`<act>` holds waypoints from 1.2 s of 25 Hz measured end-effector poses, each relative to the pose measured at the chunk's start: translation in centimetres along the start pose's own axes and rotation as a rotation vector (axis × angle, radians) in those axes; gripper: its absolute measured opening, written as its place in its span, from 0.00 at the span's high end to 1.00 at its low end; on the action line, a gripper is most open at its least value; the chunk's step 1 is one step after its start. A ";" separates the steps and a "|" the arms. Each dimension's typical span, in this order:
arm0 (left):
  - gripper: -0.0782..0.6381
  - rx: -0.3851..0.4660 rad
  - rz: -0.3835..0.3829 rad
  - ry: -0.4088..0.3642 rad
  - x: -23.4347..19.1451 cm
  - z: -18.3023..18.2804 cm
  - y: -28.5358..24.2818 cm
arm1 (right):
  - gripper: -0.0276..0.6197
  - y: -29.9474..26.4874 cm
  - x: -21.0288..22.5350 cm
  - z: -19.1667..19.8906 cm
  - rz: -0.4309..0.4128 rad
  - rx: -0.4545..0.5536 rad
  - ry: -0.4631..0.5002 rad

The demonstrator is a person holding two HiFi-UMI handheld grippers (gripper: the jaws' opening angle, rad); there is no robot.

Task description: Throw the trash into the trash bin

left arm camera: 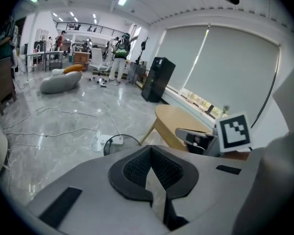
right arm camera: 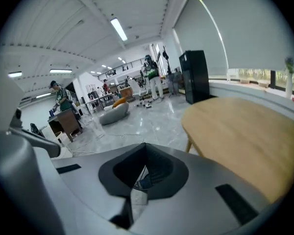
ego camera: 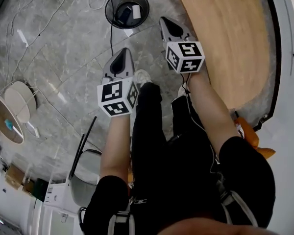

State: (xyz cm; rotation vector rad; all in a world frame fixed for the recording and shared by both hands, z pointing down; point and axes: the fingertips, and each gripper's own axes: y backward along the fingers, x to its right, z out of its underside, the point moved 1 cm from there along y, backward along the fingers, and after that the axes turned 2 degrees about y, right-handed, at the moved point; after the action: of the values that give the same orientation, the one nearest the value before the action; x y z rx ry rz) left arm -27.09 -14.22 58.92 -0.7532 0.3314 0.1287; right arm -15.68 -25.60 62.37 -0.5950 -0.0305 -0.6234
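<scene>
- L gripper [ego camera: 122,54]: jaws were together w/ nothing clamped between them. It hung over the grey marble floor [ego camera: 54,53], pointing twd the trash bin [ego camera: 111,14], on the near side of it and apart from it.
- R gripper [ego camera: 164,22]: jaws were also closed and empty. Its tip sat near the bin's right side, betw. the bin and the edge of the wooden table [ego camera: 225,38], not over the opening.
- The bin was black, round and upright on the floor, just off the table's curved edge.
- Trash [ego camera: 136,12] lay inside the bin: we saw a white piece beside a darker flat item. We couldn't tell what either one was.
- A black cable [ego camera: 111,35] ran along the floor from the bin twd us. A white power strip [left arm camera: 109,141] lay just behind the bin, w/ thin white leads trailing across the floor.
- Marker cubes sat on both grippers, L [ego camera: 117,97] and R [ego camera: 185,56], w/ bare forearms behind them.
- We stood in black trousers, and one white shoe [ego camera: 143,76] showed betw. the cubes.
</scene>
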 end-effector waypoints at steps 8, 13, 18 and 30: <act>0.87 0.175 0.056 -0.088 14.8 -8.1 7.5 | 0.94 22.8 3.4 -11.7 0.112 0.191 0.060; 0.87 0.214 0.075 -0.118 25.5 -11.5 15.7 | 0.94 36.0 3.3 -18.5 0.093 0.292 0.038; 0.87 0.321 0.119 -0.155 33.8 -17.1 23.0 | 0.94 45.7 4.7 -25.3 0.171 0.399 0.043; 0.87 0.489 0.197 -0.281 42.5 -23.1 33.9 | 0.94 56.5 5.2 -32.3 0.169 0.528 0.056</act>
State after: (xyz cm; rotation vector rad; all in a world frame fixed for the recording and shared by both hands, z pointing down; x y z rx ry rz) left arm -0.73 -5.77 6.76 -0.2117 0.1567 0.3233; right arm 15.30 -8.80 7.36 -0.0676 -0.0881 -0.4411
